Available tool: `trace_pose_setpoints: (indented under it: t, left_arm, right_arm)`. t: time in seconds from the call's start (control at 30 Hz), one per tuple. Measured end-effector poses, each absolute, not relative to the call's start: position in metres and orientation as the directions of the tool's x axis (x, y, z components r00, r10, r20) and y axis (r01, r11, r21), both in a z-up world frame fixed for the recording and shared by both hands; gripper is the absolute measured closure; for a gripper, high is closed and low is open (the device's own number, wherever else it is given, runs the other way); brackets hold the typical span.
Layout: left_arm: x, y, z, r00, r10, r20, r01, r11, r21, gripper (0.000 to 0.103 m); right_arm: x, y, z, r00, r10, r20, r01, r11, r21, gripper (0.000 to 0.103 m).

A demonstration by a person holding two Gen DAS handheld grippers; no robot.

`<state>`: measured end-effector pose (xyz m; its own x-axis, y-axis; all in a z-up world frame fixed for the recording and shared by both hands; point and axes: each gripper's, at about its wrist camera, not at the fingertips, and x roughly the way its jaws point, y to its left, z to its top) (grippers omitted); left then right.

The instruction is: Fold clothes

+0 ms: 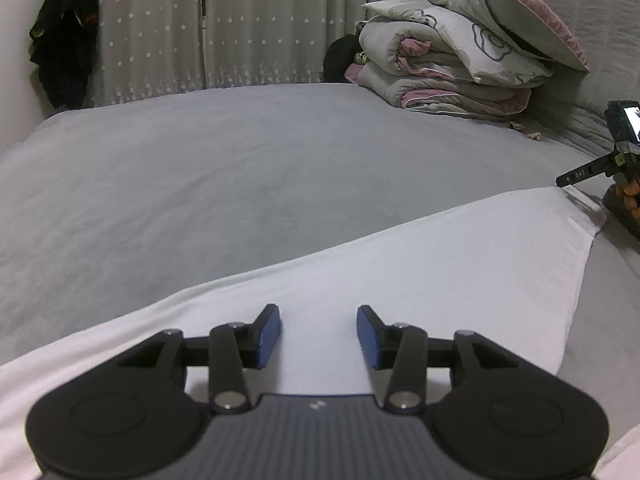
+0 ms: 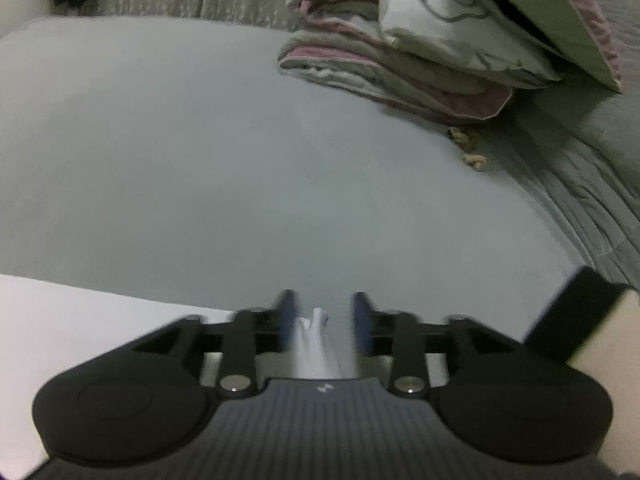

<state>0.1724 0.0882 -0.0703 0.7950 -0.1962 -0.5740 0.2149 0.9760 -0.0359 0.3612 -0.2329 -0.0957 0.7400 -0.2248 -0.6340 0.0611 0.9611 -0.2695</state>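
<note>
On the far left, seen from our left wrist camera, a dark garment (image 1: 66, 36) hangs beside the star-patterned curtain (image 1: 224, 24). In front of it the grey bed (image 1: 240, 168) spreads wide and smooth. Our left tongs (image 1: 319, 336) hover low over the white cloth (image 1: 420, 264), blue pads (image 1: 269, 336) set well apart with nothing between them. The cloth lies flat on the near side of the bed, its far edge running diagonally up toward the right, where a corner ends just beside a black camera rig (image 1: 616, 148). Behind that, a folded quilt (image 1: 444, 72) with pillows (image 1: 516, 12) sits at the head of the bed.

In the right wrist view, which is blurred, the white cloth (image 2: 60, 320) shows at the lower left. Our right tongs (image 2: 323, 320) stand part-way apart, and a bunched fold of the white cloth rises between them; we cannot tell whether the pads touch it. The quilt (image 2: 400, 80) lies ahead on the right.
</note>
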Motion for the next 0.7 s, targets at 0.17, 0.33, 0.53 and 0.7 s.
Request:
trace_pose_setpoints:
  t: [0.17,0.33,0.53,0.7]
  left_arm:
    - [0.167,0.091,-0.065,0.79,-0.213,-0.575,0.208,0.975,-0.075,0.046]
    - [0.148,0.089,-0.054,0.772,-0.227,-0.593,0.194,0.974,-0.121,0.037]
    - [0.115,0.085,-0.035,0.765,-0.226,-0.603,0.207,0.973,-0.102,0.025]
    - [0.085,0.085,-0.021,0.768,-0.223,-0.601,0.209,0.973,-0.095,0.021]
  right_arm:
    - [0.342,-0.223,-0.079,0.753,-0.197,-0.628,0.054,0.969,-0.24,0.058]
    - [0.315,-0.206,-0.057,0.764,-0.164,-0.624,0.041,0.978,-0.206,0.05]
    - [0.279,-0.191,-0.026,0.78,-0.131,-0.612,0.047,0.987,-0.152,0.042]
    - [0.244,-0.182,-0.003,0.794,-0.099,-0.599,0.069,0.995,-0.073,0.04]
